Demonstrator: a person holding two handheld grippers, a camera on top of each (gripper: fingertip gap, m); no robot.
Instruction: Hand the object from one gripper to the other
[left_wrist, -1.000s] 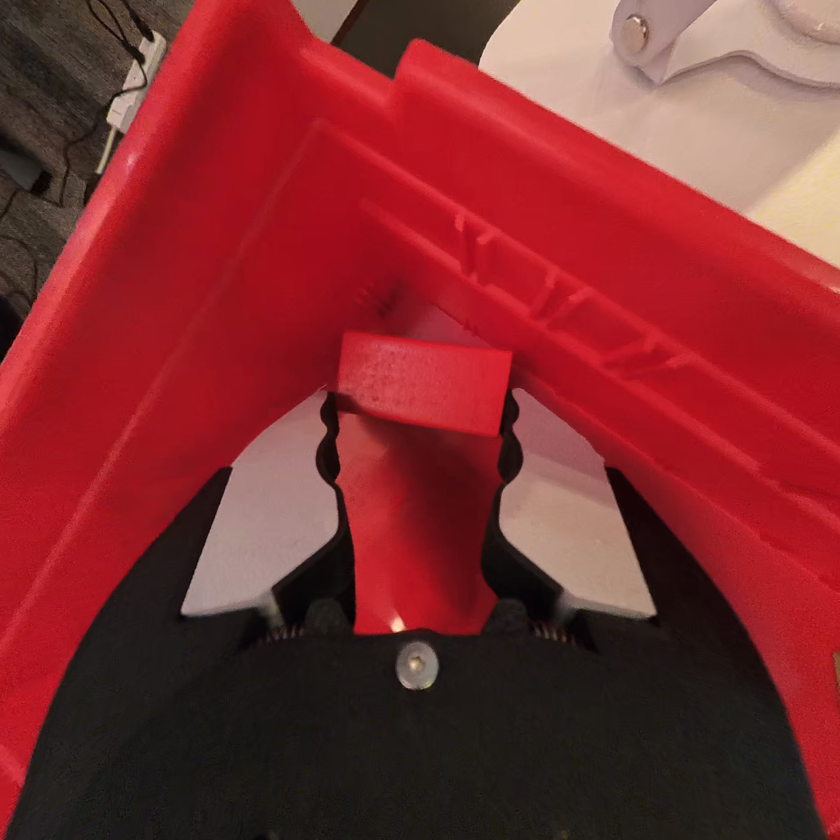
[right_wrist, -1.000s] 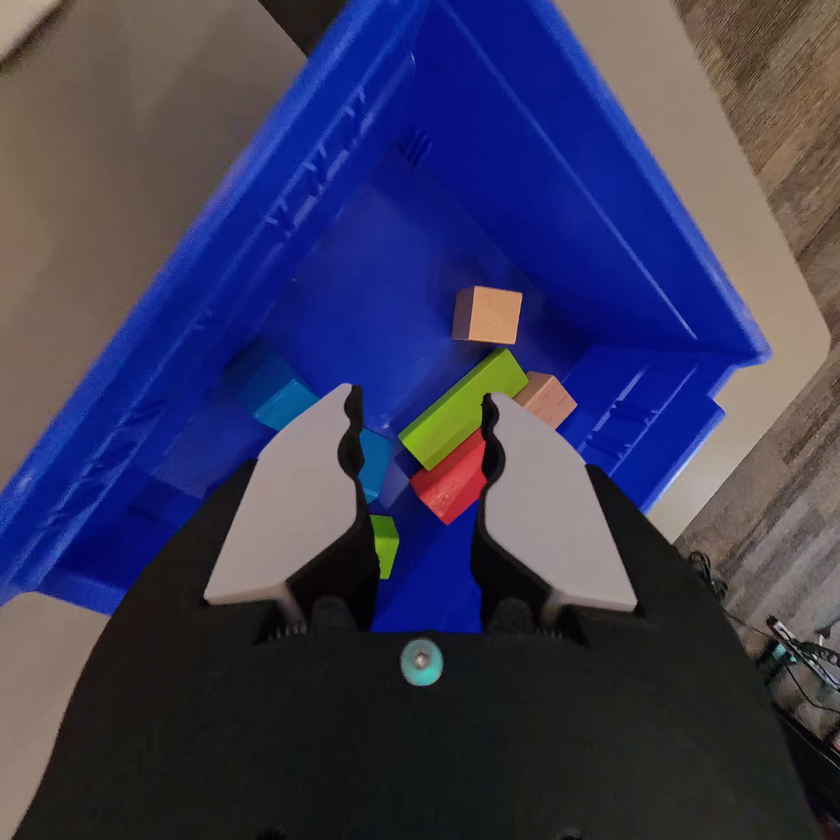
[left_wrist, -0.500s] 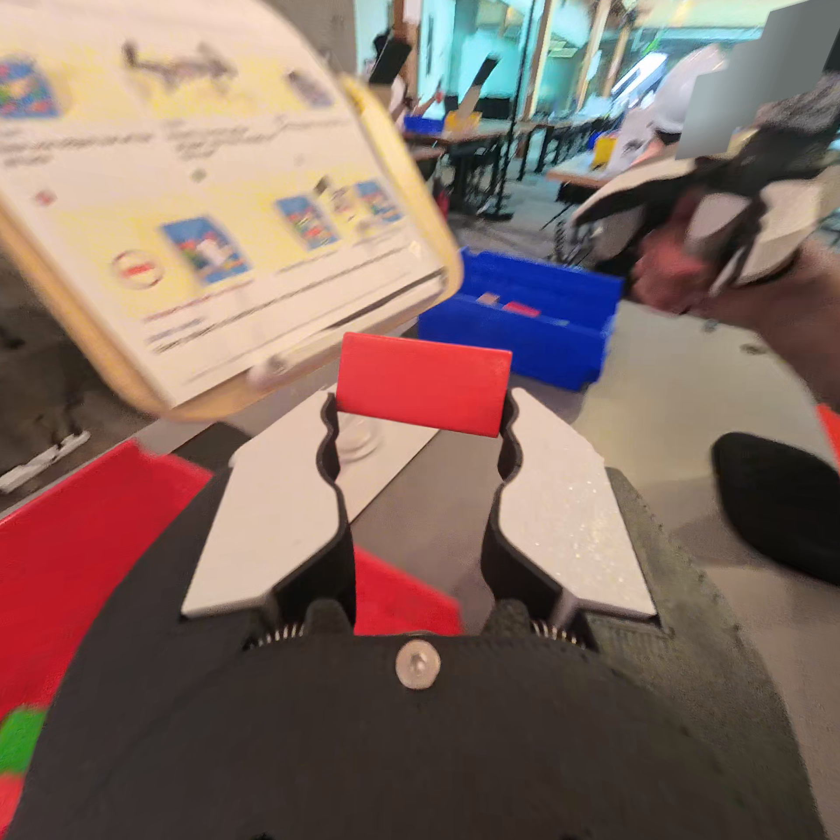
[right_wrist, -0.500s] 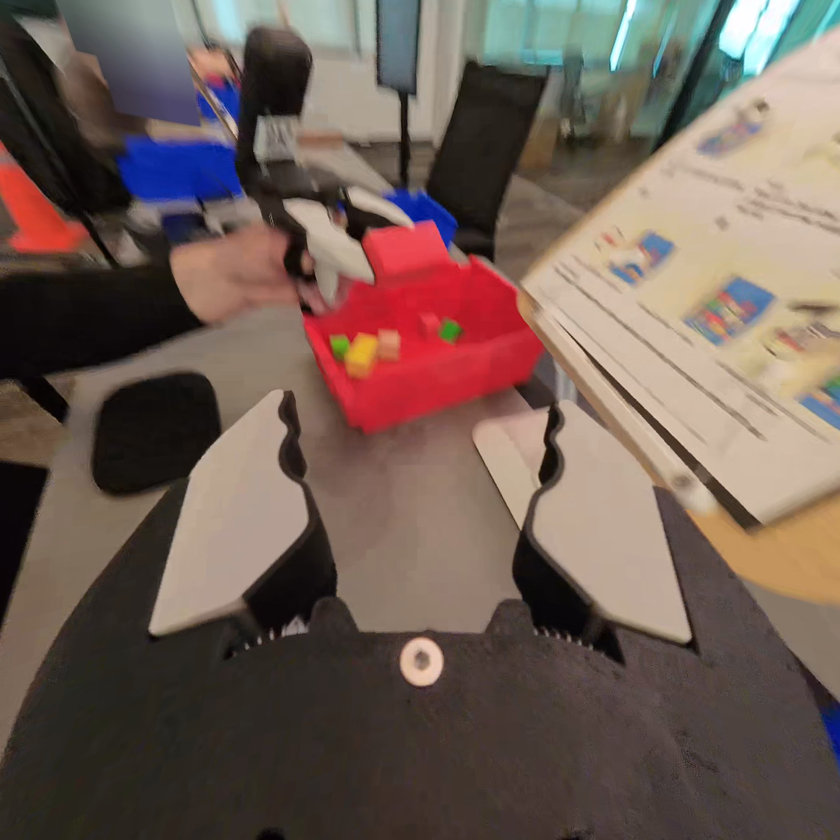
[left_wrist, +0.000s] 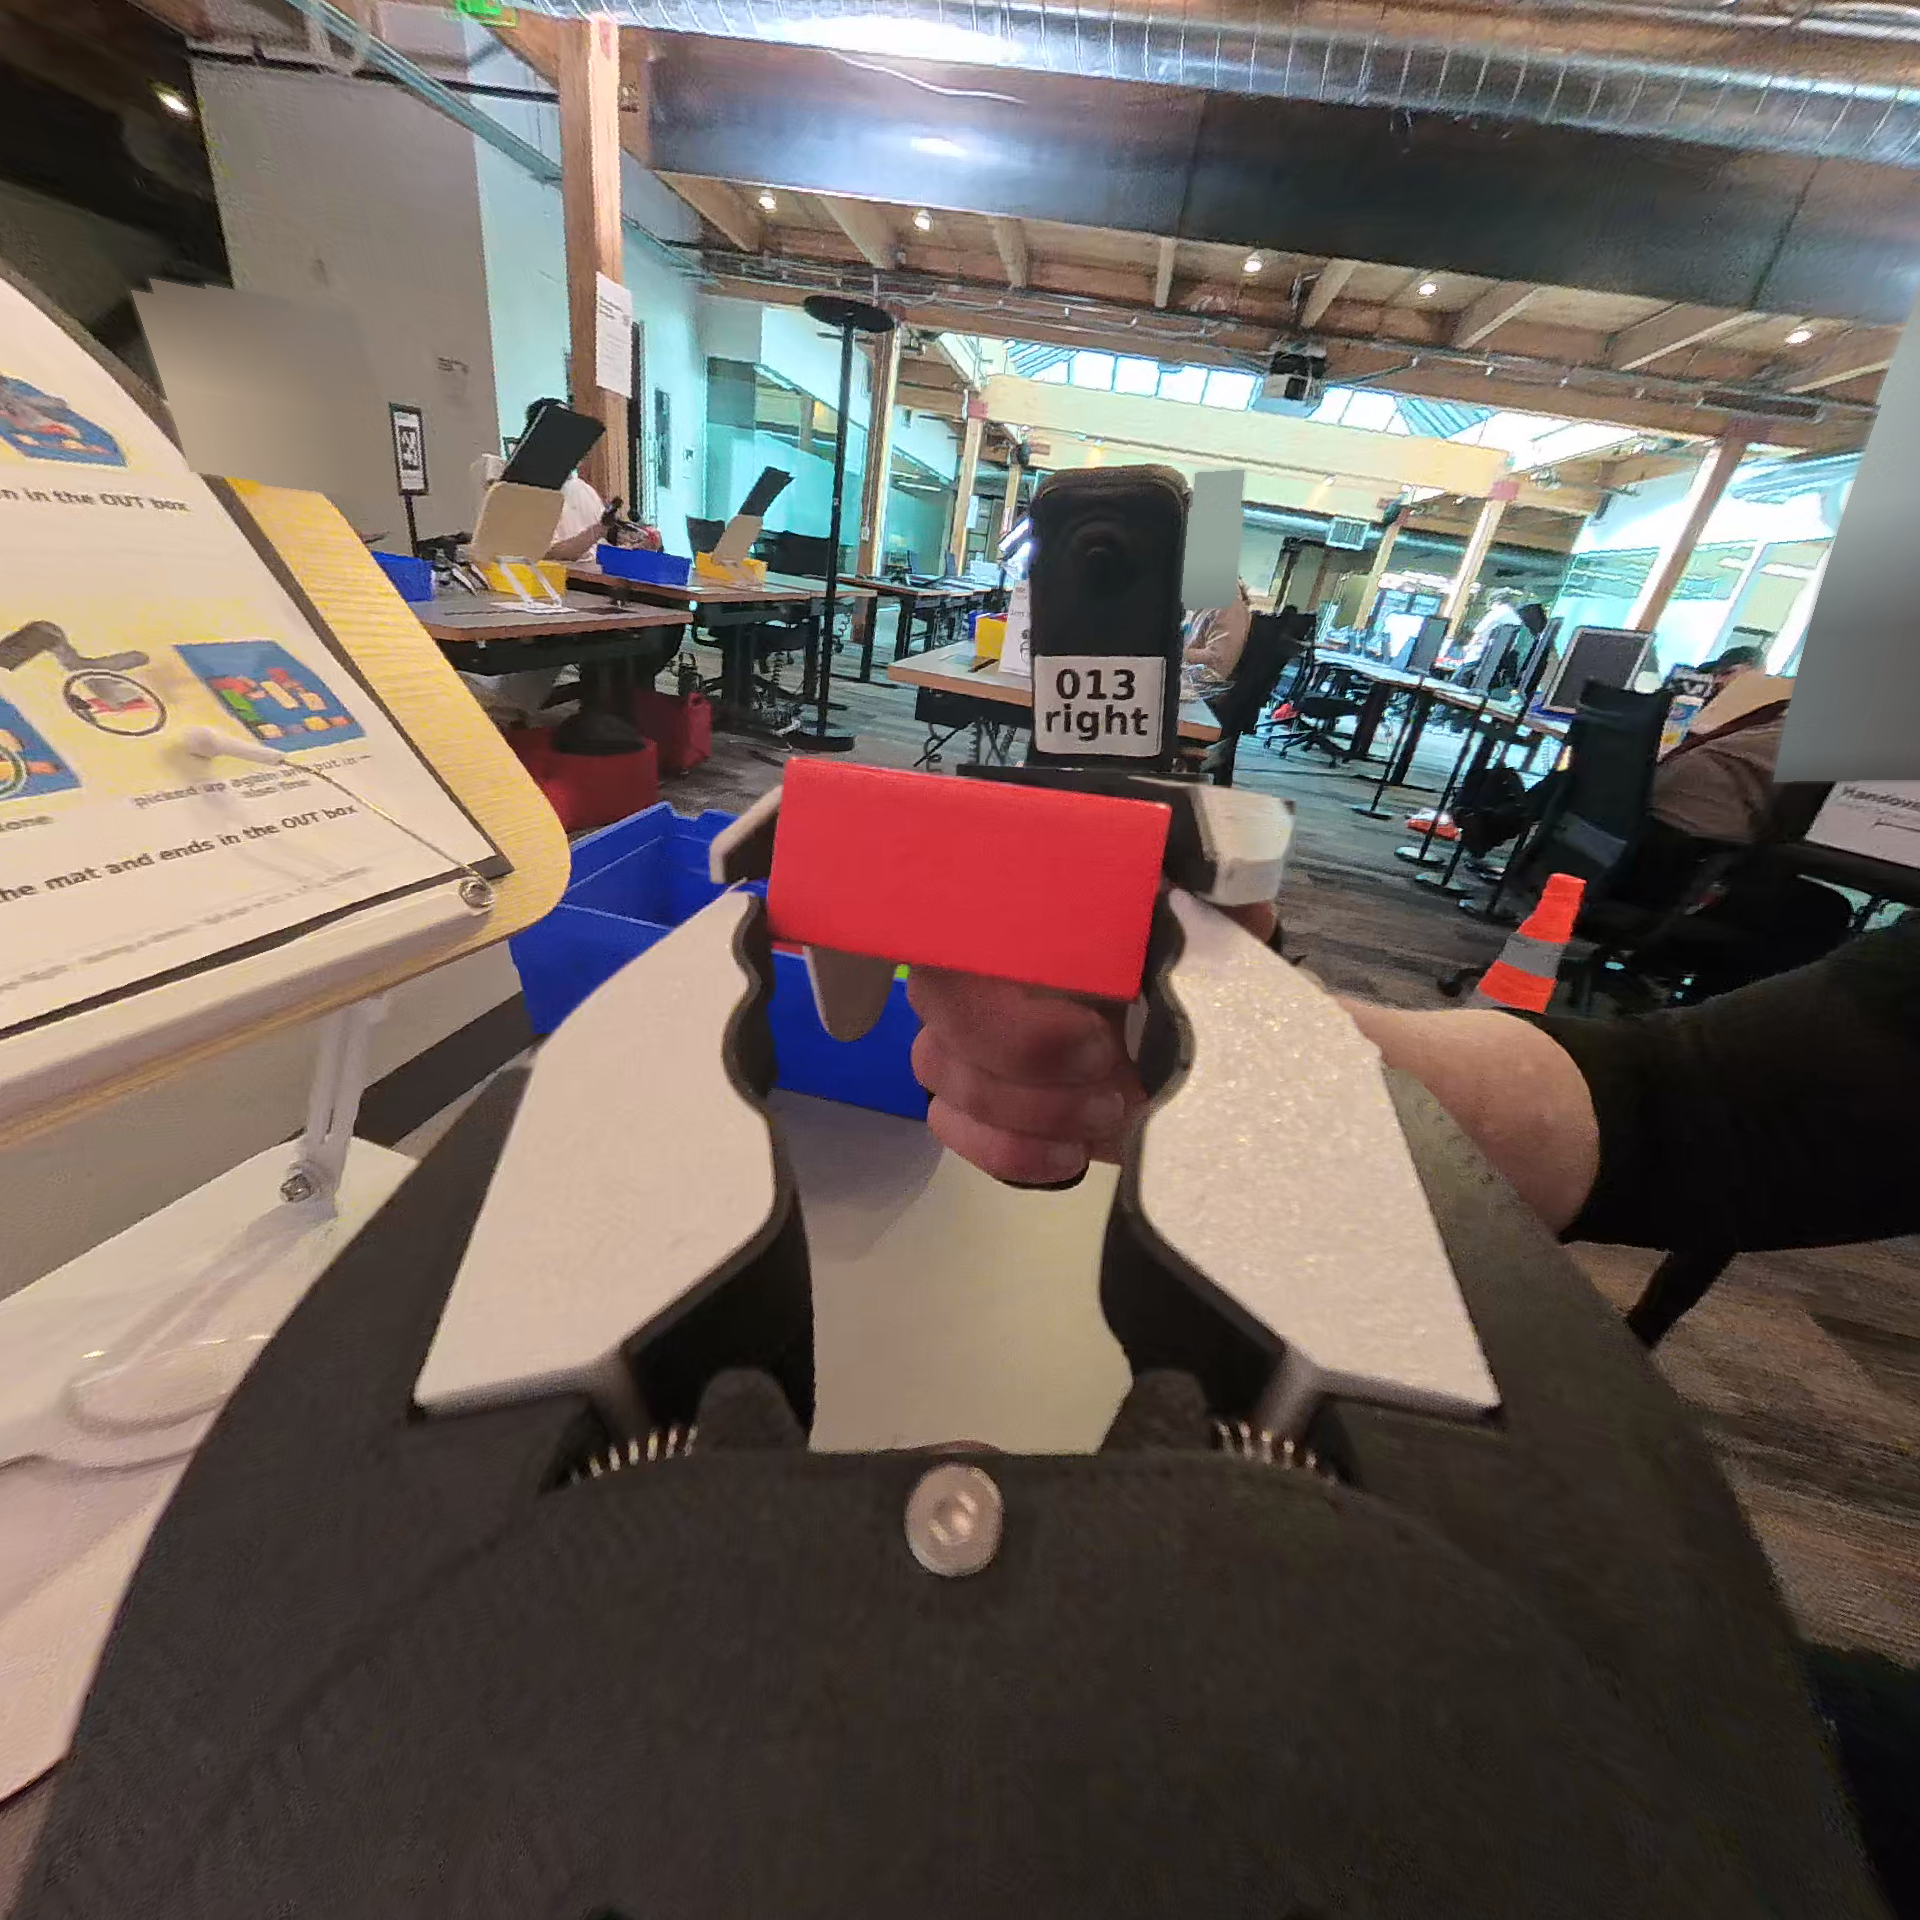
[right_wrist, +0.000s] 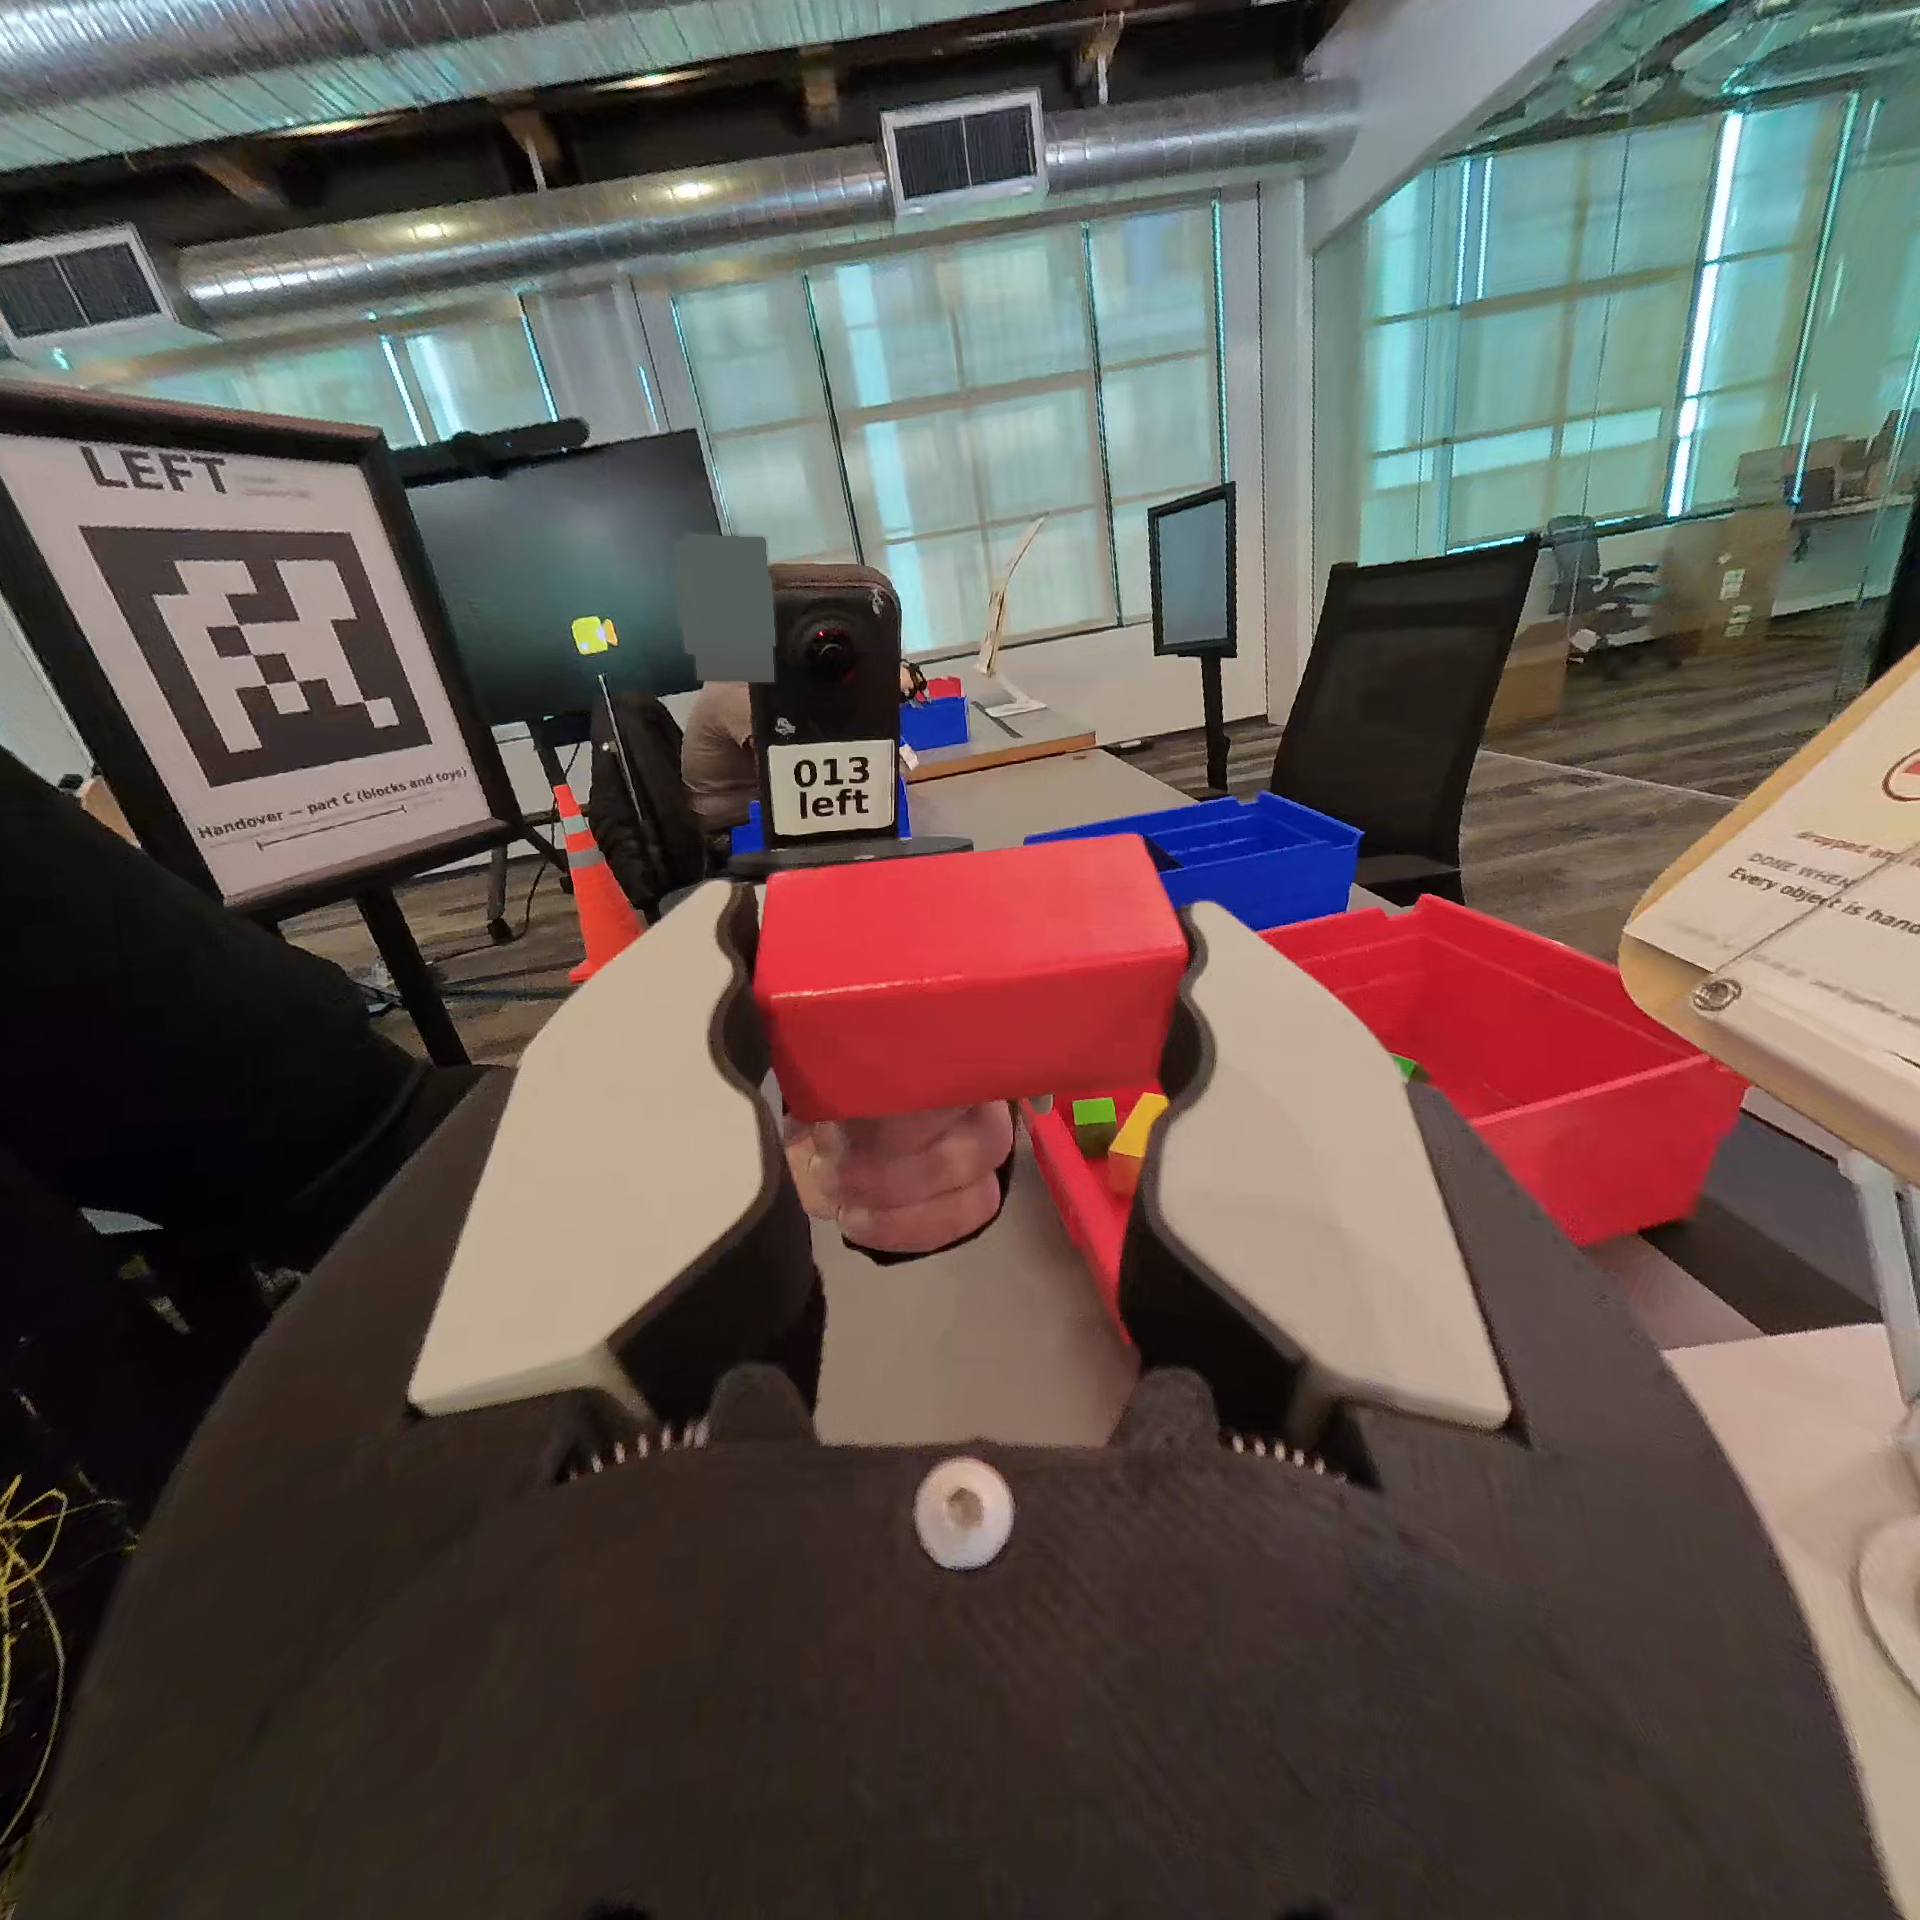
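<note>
The red block (left_wrist: 966, 873) is in the air between the two claws, above the tabletop (right_wrist: 1039, 810), and both claws face each other across it. The left claw (left_wrist: 961, 935) is clamped on the block: its two fingertips press on the short end faces, and the block bridges the gap between them. The right claw (right_wrist: 966, 987) stands around the same block from the opposite side, with its fingers (right_wrist: 665, 1039) against the two ends; I judge that its pads also press, but the contact line is in shadow, so the grip may be only light. This double hold is reasonable for a handover, because the giving claw should not let go before the receiving one is firm. The block's long axis lies horizontal, running across from one finger to the other in both views, and a broad face looks toward each camera; in the right wrist view the top face is also visible. Holding it by the ends keeps the long sides free for both claws. Below and behind are a red bin (right_wrist: 1507, 1049) with small coloured blocks and a blue bin (right_wrist: 1257, 862), both well apart from the held block.
</note>
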